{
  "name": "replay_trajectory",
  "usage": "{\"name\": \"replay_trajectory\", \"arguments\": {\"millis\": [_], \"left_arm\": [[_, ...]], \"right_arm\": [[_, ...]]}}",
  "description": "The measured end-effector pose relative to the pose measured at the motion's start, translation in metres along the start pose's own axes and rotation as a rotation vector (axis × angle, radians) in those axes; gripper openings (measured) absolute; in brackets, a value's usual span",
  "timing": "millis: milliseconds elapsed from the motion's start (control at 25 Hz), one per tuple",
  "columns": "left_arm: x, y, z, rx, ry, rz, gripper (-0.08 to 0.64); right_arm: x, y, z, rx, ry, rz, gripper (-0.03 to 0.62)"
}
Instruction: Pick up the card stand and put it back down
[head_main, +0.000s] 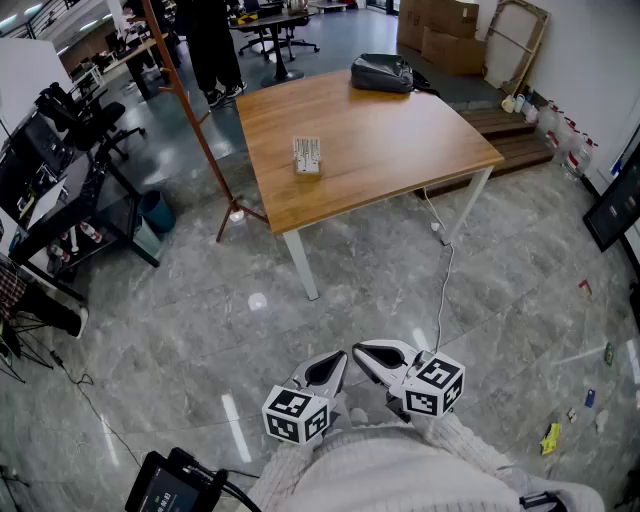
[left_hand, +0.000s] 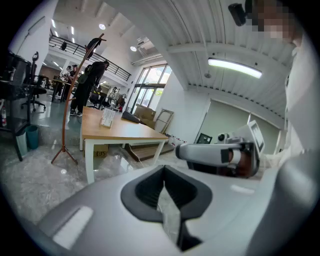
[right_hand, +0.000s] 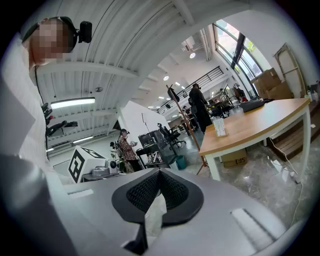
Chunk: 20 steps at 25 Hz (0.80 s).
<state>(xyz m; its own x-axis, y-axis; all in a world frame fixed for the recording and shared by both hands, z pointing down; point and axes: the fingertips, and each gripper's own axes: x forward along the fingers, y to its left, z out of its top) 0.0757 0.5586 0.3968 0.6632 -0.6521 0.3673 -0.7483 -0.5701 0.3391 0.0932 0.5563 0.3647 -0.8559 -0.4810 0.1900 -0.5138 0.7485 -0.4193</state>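
Not started: left gripper and right gripper closed, empty. Stand on counter, 12 o'clock, well apart. Next: approach, open one.

One wooden tabletop carries one card stand and one dark bag. There are two tongs, the left tongs and the right tongs. Each bears one marker cube, making two cubes in all. On the floor stand one wooden coat stand and one teal bin.
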Motion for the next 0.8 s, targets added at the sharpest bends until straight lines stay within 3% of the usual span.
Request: {"name": "replay_trajectory", "arguments": {"millis": [200, 360, 600, 800], "left_arm": [[0.018, 0.016, 0.014, 0.008, 0.004, -0.002, 0.008], [0.046, 0.053, 0.027, 0.000, 0.009, -0.012, 0.008], [0.091, 0.127, 0.080, 0.008, 0.008, -0.019, 0.008], [0.125, 0.187, 0.132, 0.025, 0.021, -0.046, 0.008]], "right_arm": [[0.007, -0.020, 0.004, 0.016, 0.009, -0.026, -0.002], [0.037, -0.054, 0.020, 0.036, -0.022, -0.018, -0.002], [0.101, -0.107, 0.066, -0.004, -0.033, -0.015, -0.002], [0.160, -0.147, 0.105, 0.027, -0.041, 0.001, -0.002]]}}
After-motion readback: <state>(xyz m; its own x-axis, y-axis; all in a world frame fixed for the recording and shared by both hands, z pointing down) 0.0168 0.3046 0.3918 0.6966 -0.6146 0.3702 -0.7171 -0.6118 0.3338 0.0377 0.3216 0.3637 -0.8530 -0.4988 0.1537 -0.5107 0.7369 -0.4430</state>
